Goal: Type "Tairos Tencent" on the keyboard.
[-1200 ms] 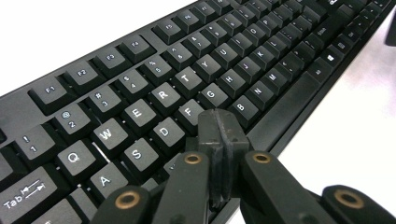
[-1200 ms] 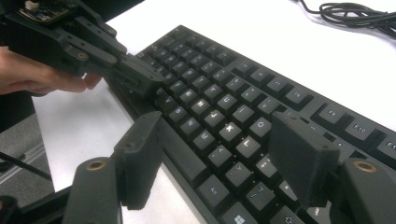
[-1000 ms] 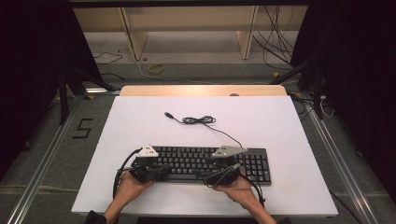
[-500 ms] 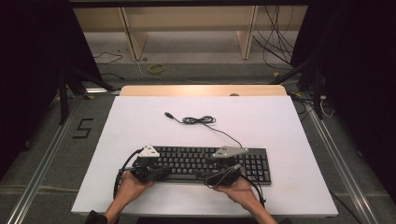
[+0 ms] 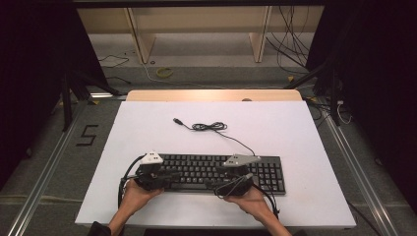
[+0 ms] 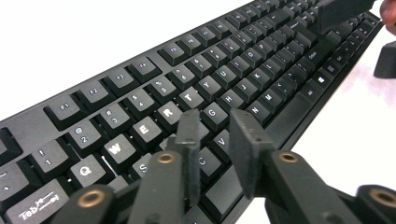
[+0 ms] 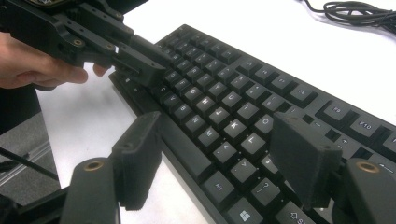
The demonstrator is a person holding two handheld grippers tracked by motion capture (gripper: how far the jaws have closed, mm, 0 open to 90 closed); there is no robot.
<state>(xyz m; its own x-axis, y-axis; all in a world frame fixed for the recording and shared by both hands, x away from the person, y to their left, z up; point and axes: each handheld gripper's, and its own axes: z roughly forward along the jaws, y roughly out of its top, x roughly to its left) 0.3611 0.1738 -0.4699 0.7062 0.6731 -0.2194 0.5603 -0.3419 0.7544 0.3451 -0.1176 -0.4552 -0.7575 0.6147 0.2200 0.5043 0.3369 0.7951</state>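
A black keyboard [image 5: 216, 172] is being worked on near the white table's [image 5: 295, 132] front edge, its USB cable [image 5: 209, 127] lying coiled behind it. The left gripper [image 6: 215, 135] is being hovered over its letter keys, jaws just parted, gripping nothing; the right gripper [image 7: 219, 154] is being held wide apart above the right-hand keys, probably readying a press.

Bright table, dark surroundings, mild blur

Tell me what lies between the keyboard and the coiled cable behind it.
Only bare white table, in the high view; the cable itself trails down to the keyboard's back edge.
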